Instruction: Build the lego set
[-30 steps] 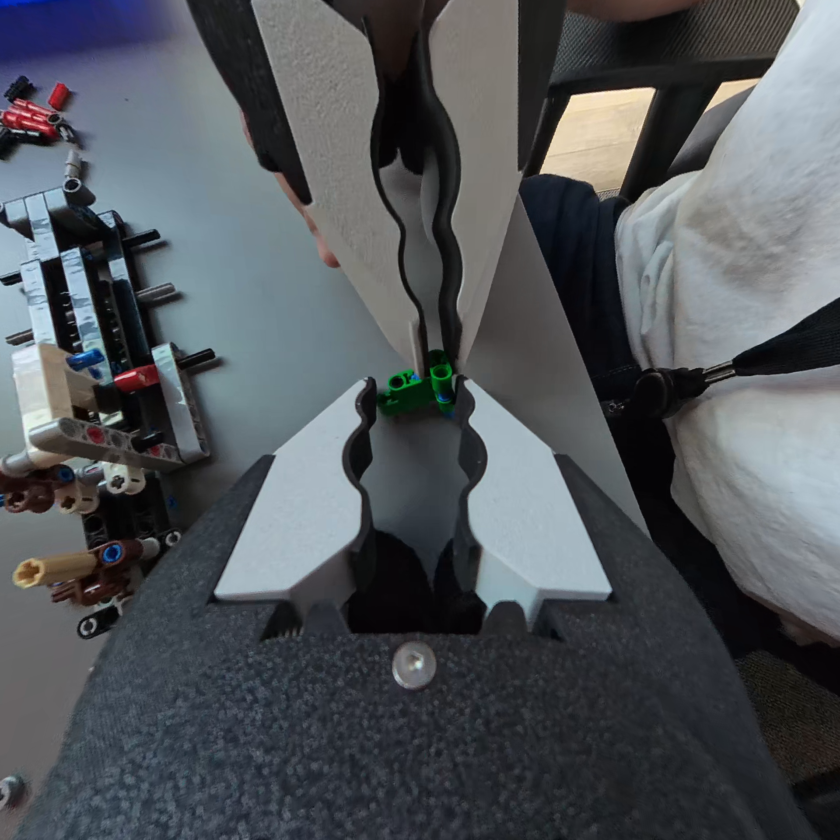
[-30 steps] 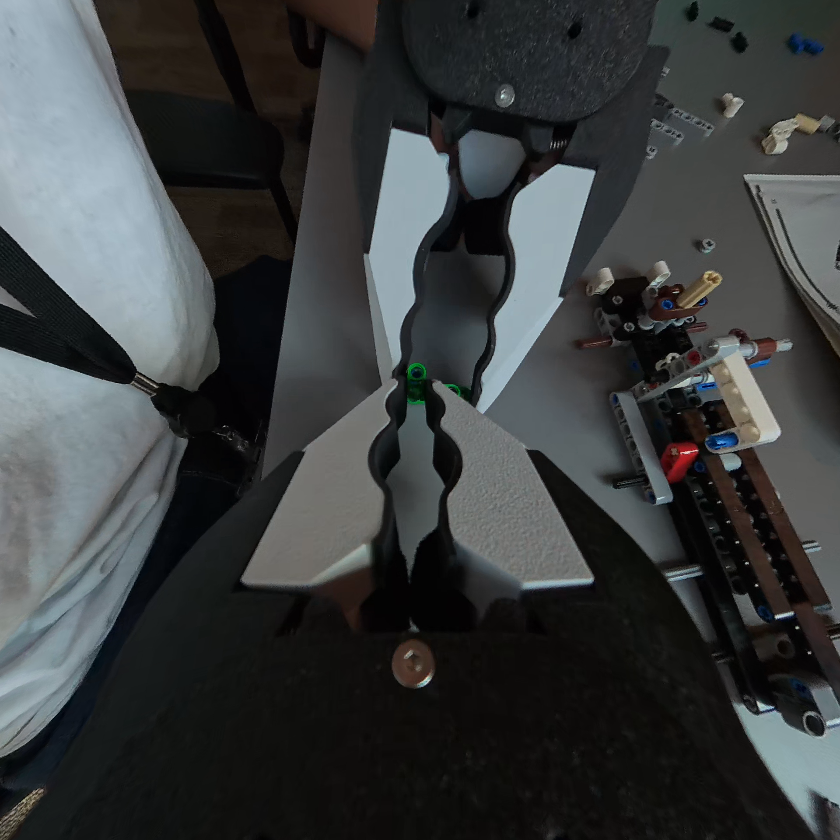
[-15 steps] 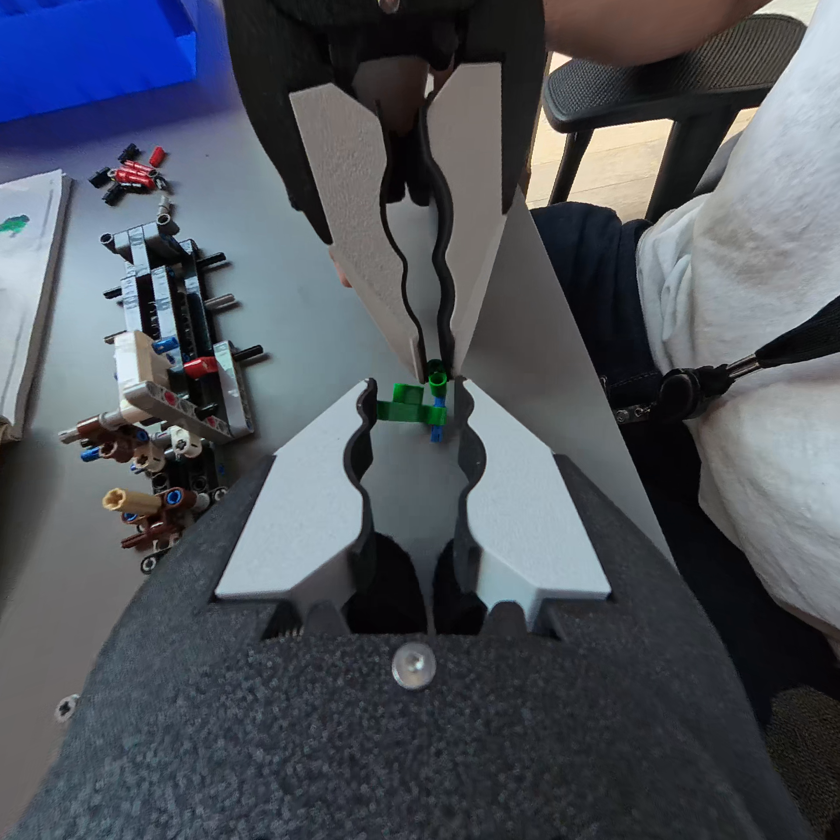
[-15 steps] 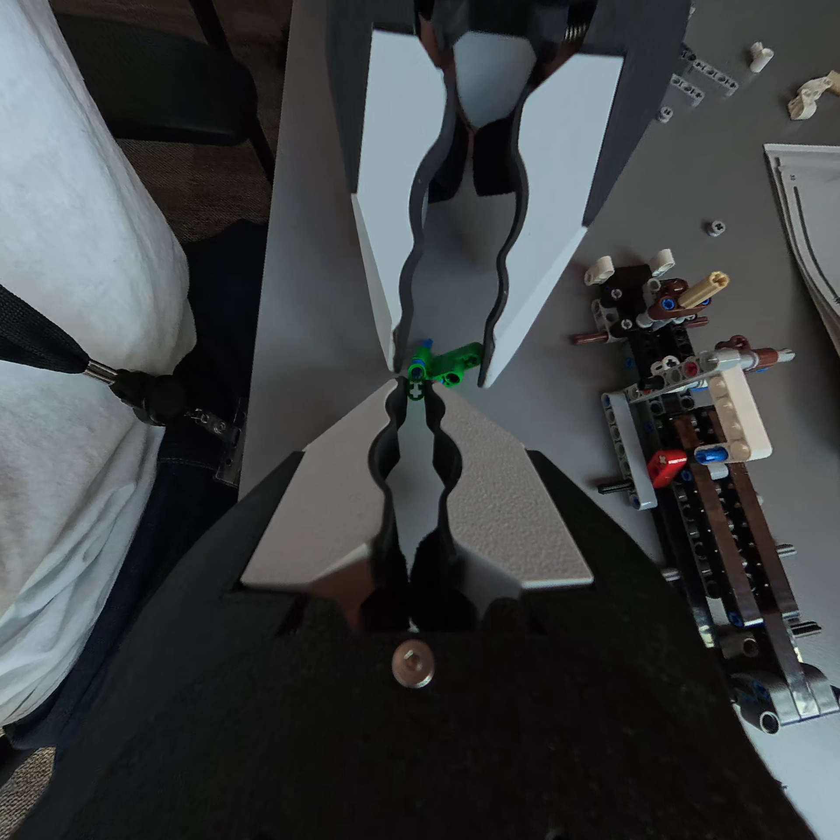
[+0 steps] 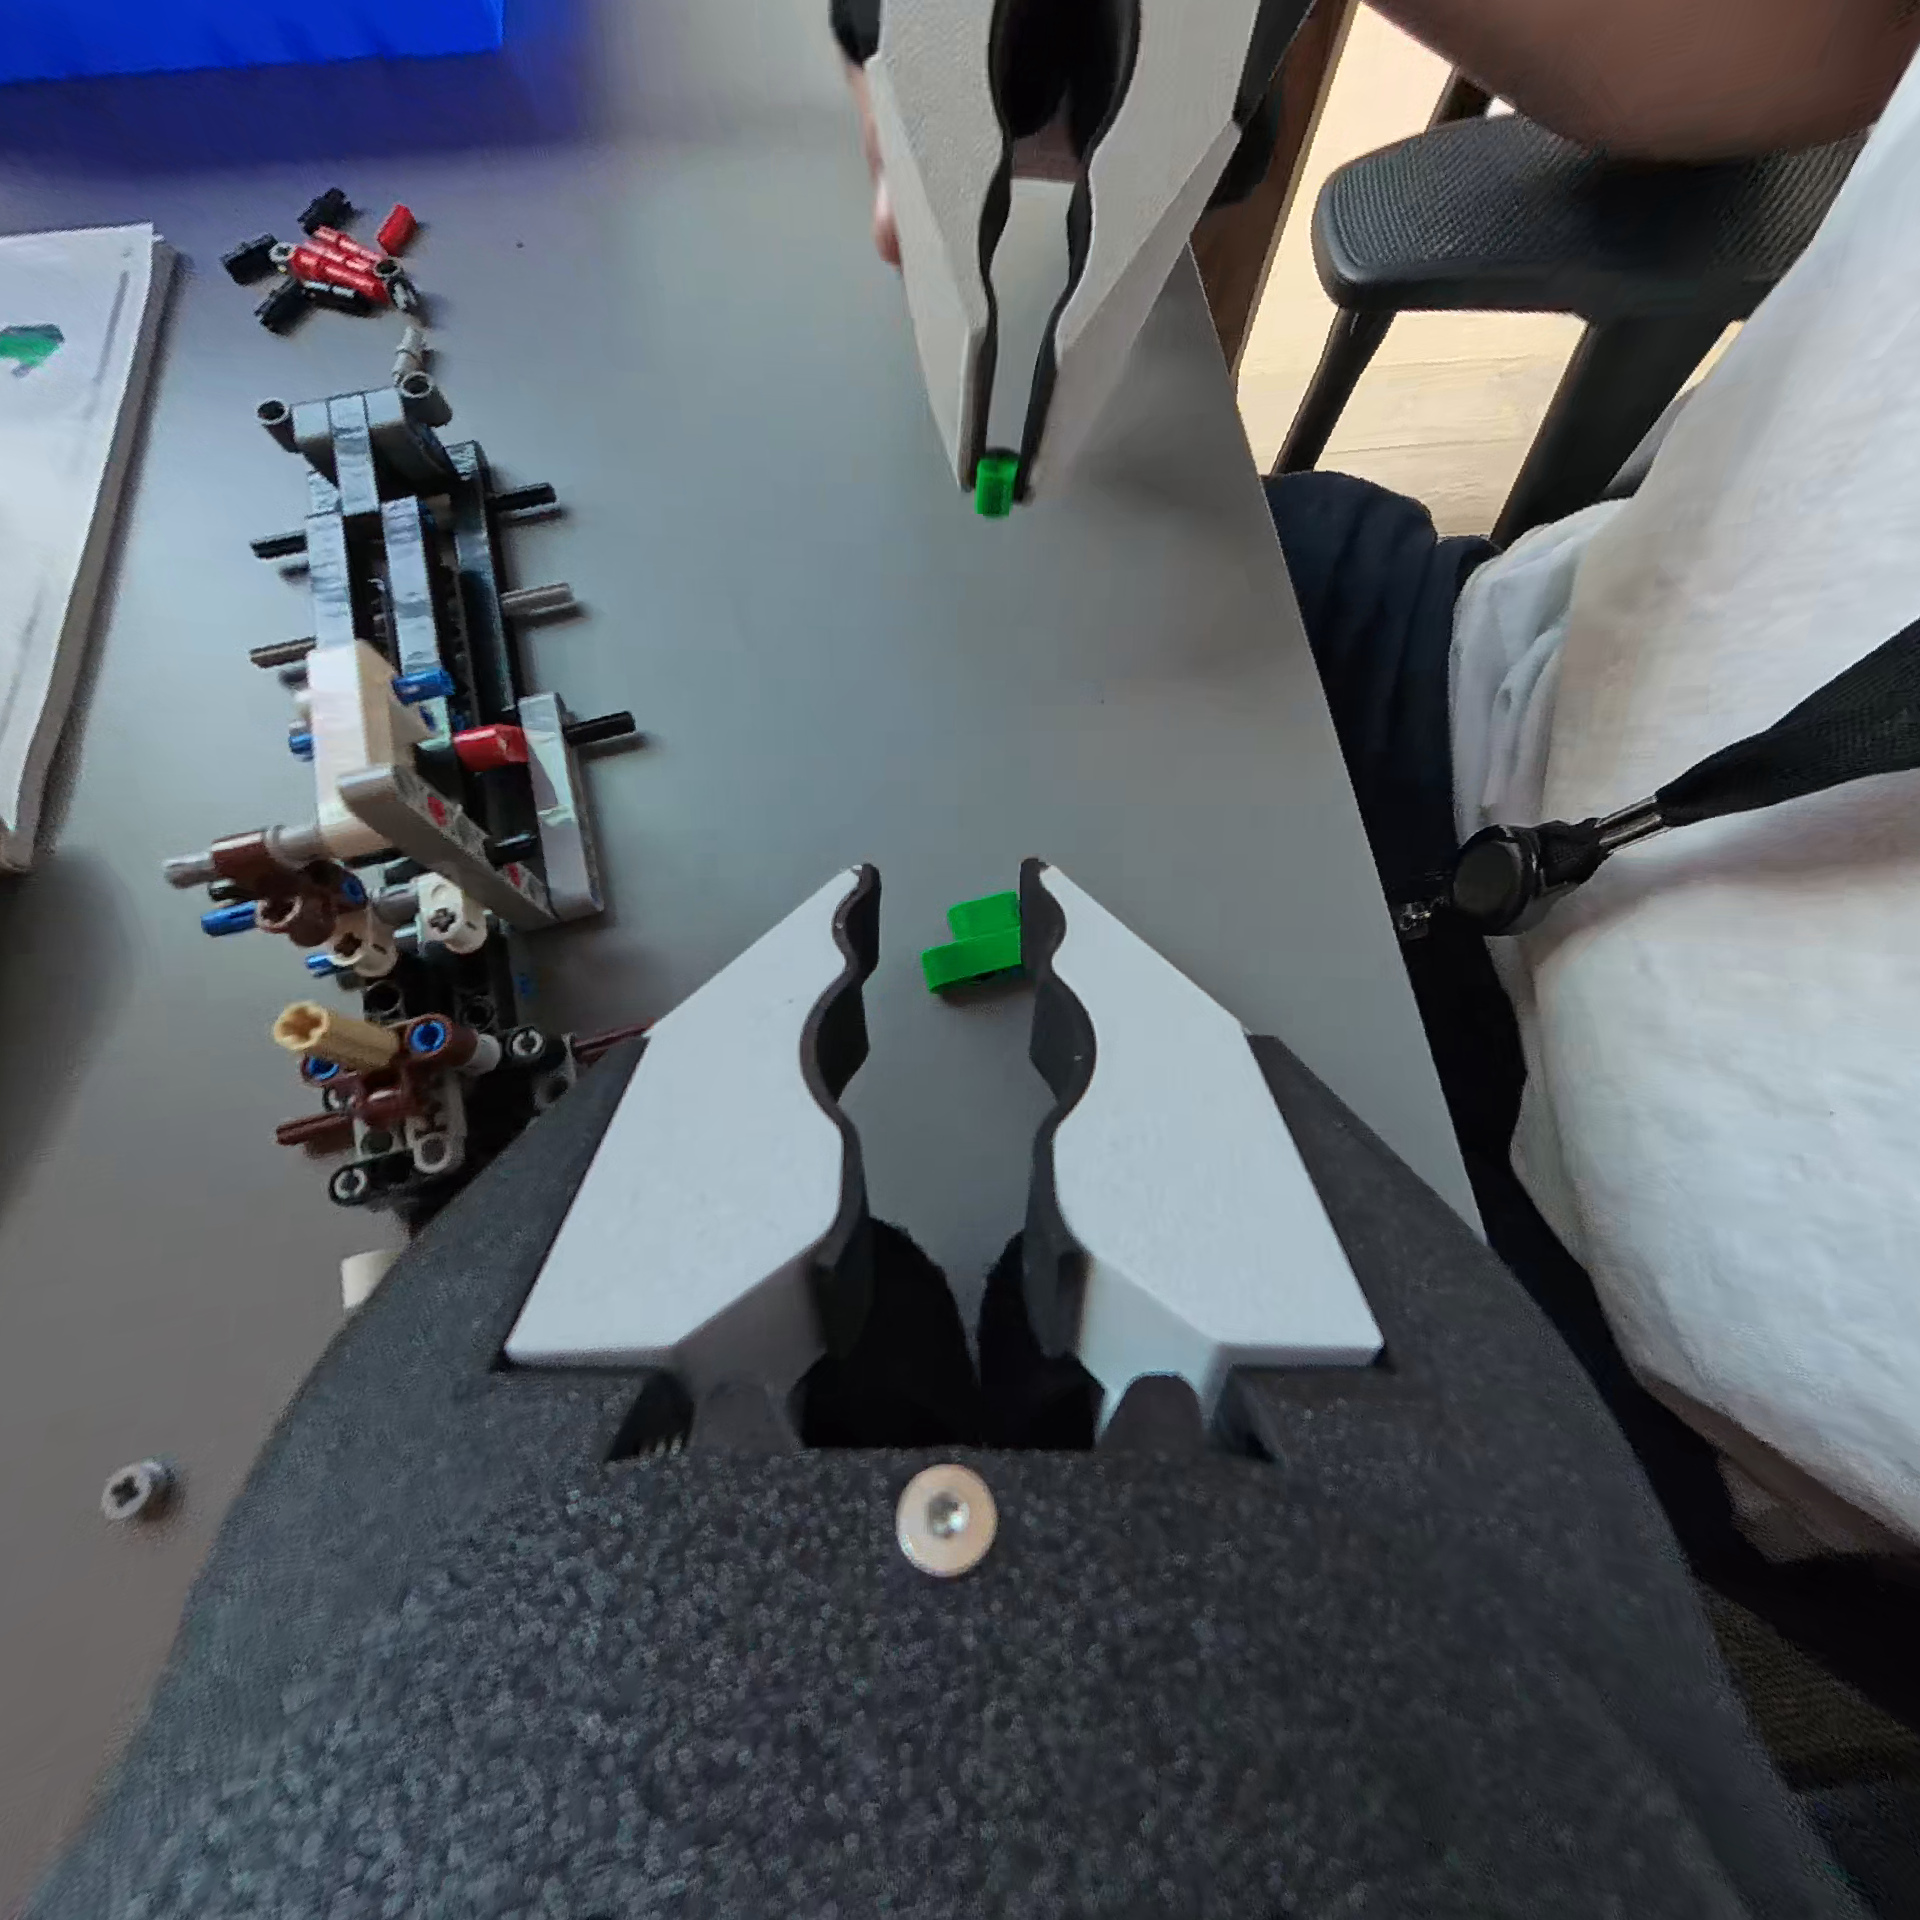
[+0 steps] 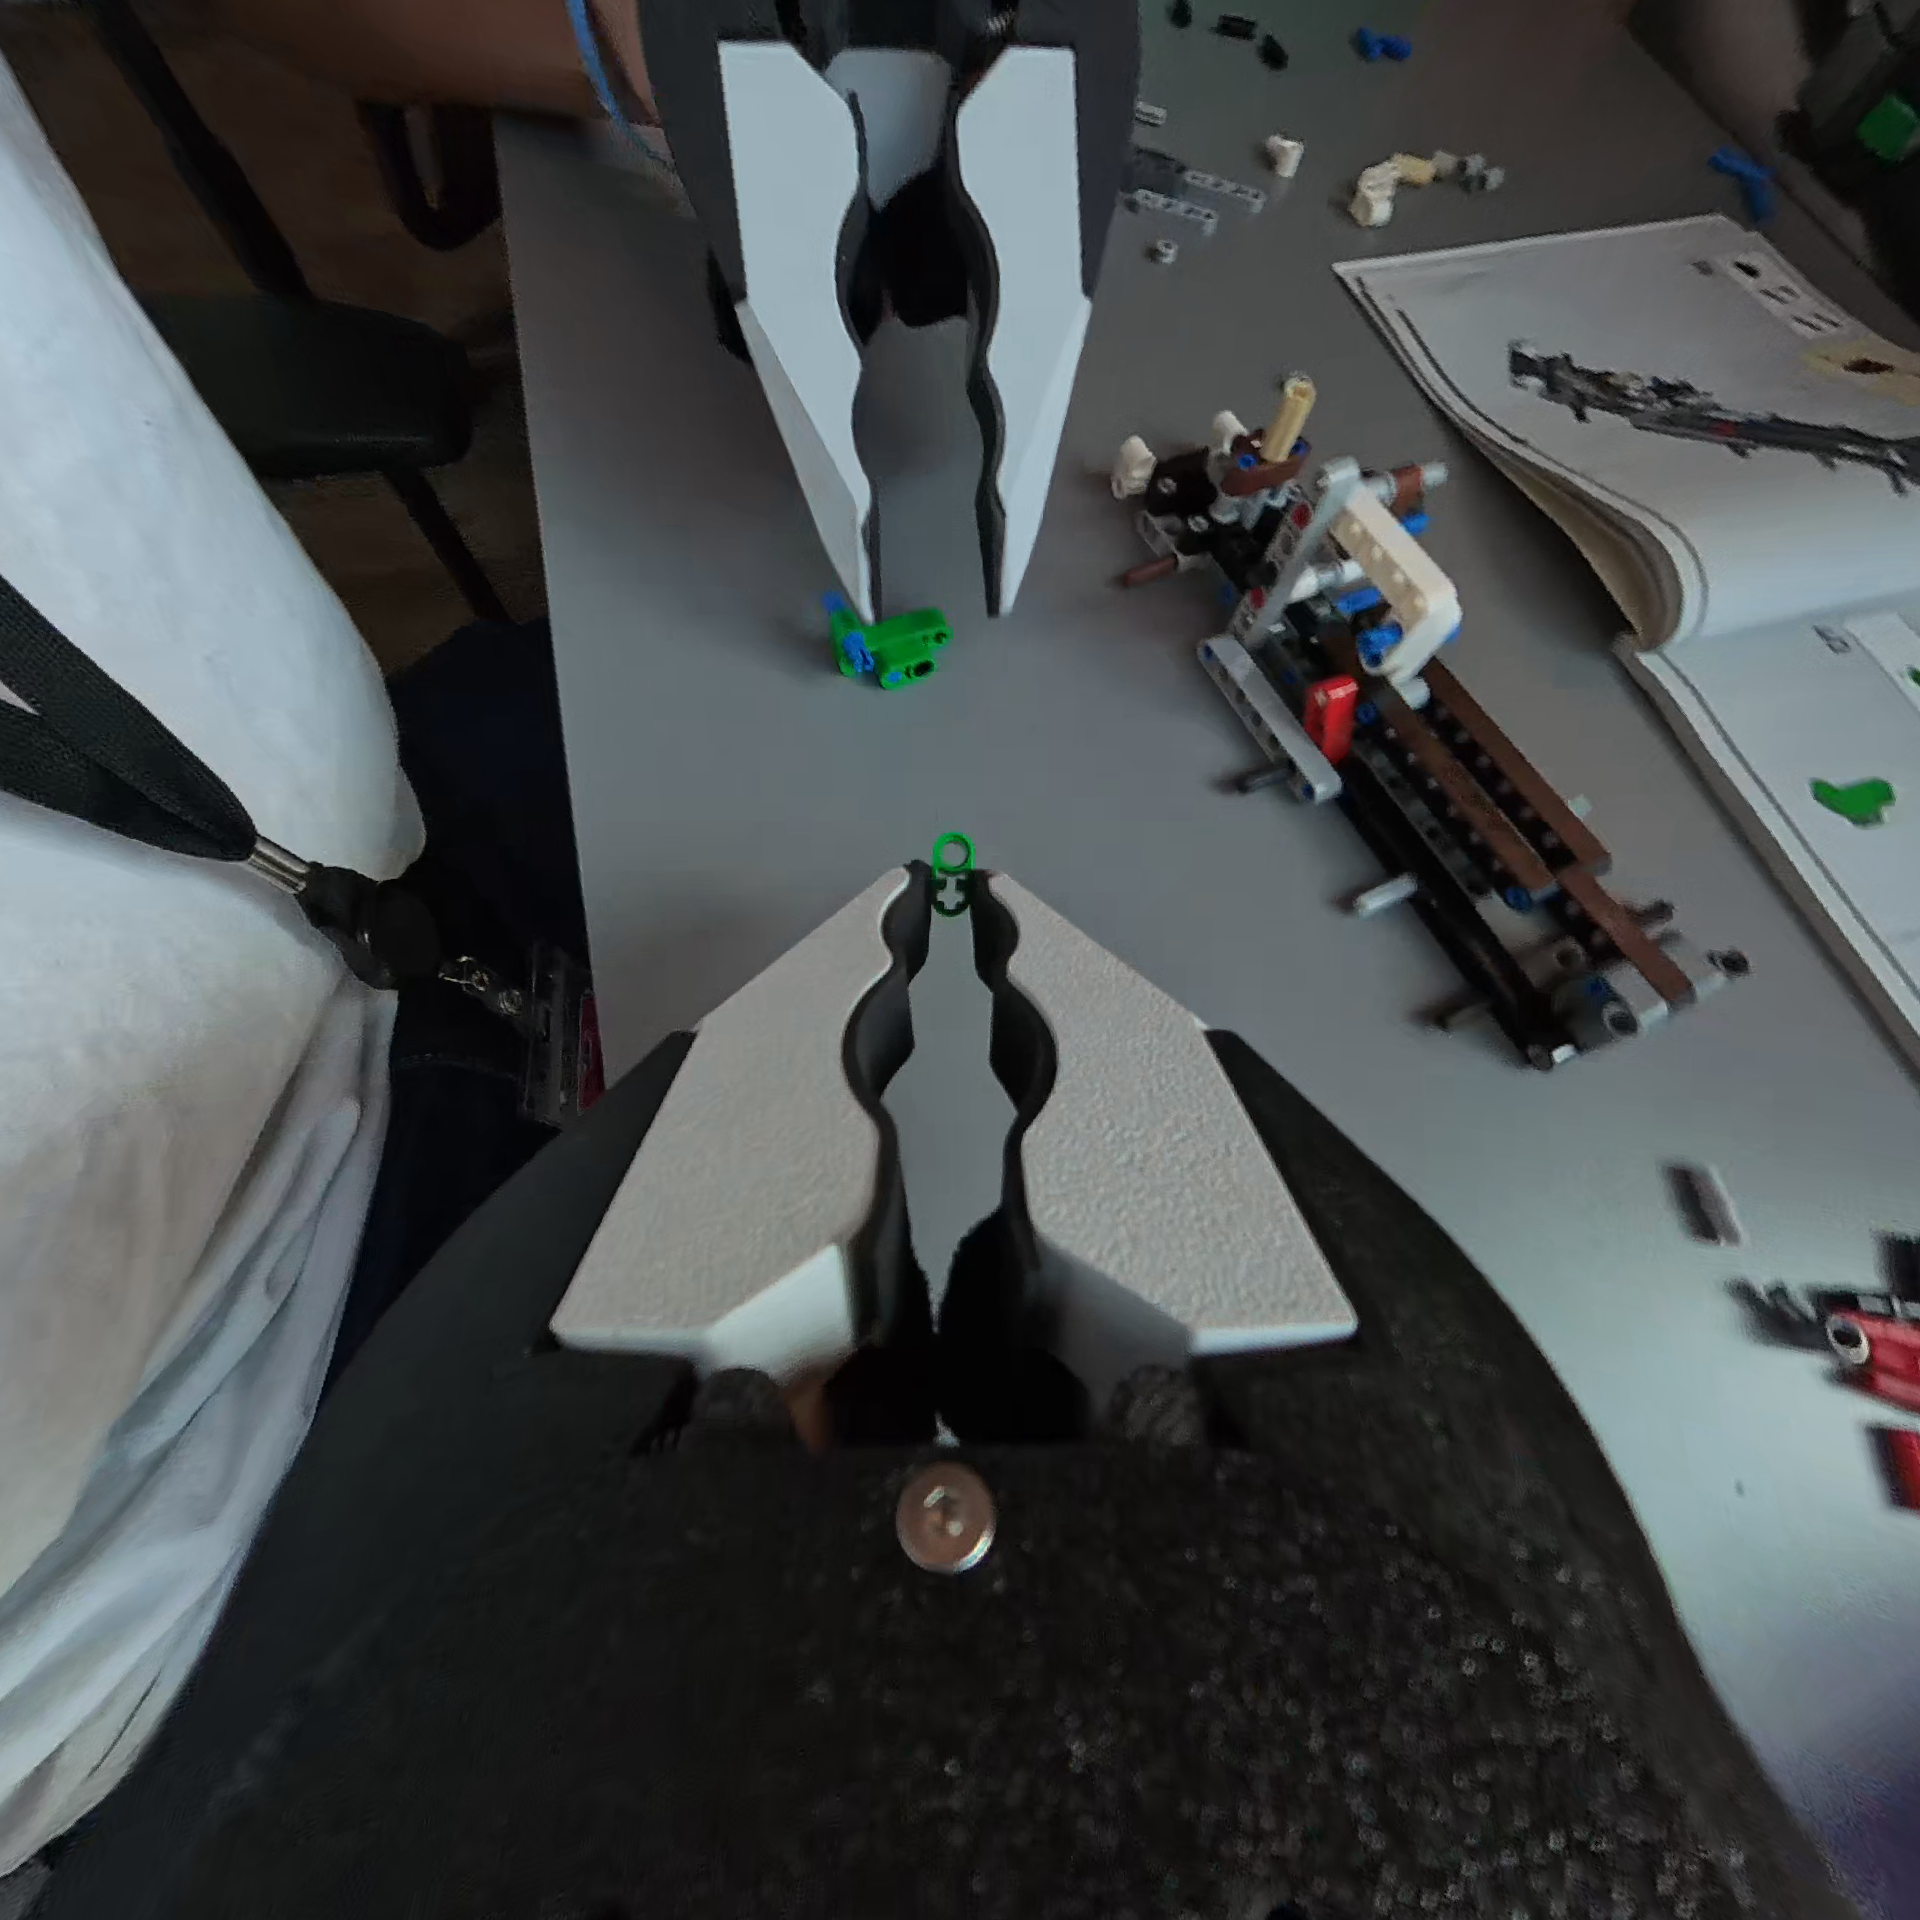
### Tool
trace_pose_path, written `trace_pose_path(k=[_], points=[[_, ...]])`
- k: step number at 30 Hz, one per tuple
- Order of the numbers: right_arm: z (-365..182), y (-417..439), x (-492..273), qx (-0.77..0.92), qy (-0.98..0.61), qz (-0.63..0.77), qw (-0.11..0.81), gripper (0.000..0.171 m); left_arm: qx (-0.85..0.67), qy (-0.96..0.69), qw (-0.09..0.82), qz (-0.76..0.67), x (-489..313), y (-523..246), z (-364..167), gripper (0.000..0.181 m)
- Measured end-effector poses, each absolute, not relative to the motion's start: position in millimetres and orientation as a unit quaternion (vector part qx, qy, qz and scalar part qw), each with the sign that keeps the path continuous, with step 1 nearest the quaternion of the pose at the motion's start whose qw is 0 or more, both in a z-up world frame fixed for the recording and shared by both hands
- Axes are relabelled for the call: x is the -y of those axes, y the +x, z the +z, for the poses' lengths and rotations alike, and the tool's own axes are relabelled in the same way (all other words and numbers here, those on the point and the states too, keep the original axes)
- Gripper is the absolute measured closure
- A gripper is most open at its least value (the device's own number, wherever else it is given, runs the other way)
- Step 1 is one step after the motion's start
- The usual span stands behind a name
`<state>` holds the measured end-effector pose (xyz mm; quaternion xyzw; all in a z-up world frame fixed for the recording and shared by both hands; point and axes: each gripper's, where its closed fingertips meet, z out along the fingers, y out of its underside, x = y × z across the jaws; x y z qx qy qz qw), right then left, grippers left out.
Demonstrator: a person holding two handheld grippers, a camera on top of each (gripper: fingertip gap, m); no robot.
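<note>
My left gripper [image 5: 951,883] is open, low over the grey table [image 5: 831,675]. A green L-shaped lego piece [image 5: 977,940] with a blue pin lies on the table between its fingertips, close to the right finger. In the right wrist view the piece [image 6: 891,644] lies just in front of the left gripper [image 6: 930,613]. My right gripper [image 6: 951,883] is shut on a small green connector [image 6: 951,873]. In the left wrist view it [image 5: 997,468] hovers farther off with the connector [image 5: 995,486] sticking out of its tips. The half-built lego model [image 5: 416,675] lies to the left.
The model also shows in the right wrist view [image 6: 1403,727], beside an open instruction booklet [image 6: 1662,416]. Red and black pins [image 5: 332,265] and loose pieces [image 6: 1392,182] lie scattered. A blue bin [image 5: 249,42] stands at the back. A person in a white shirt [image 5: 1714,831] sits at the table edge.
The two grippers have pulled apart. The right one drew back holding the small green connector. The green L-shaped piece now lies on the table between the left gripper's open fingers.
</note>
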<state>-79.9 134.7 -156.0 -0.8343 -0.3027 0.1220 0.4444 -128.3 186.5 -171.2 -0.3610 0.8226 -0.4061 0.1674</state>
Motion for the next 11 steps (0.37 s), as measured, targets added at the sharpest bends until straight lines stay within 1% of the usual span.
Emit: trace_pose_path(k=[1,5,7,11], points=[[-156,-71,-128,0.287,-0.84,0.113,0.446,0.165,-0.814,-0.375,0.161,-0.414,-189,-130,-167,0.156],[-153,-39,-115,0.186,-0.852,0.101,0.479,0.165,-0.781,-0.431,0.198,-0.406,-212,-131,-150,0.159],[-151,-32,-113,0.143,-0.848,0.112,0.497,0.165,-0.767,-0.471,0.195,-0.389,-218,-137,-150,0.158],[-164,-31,-108,0.165,-0.863,0.093,0.468,0.165,-0.747,-0.526,0.177,-0.367,-208,-146,-163,0.155]])
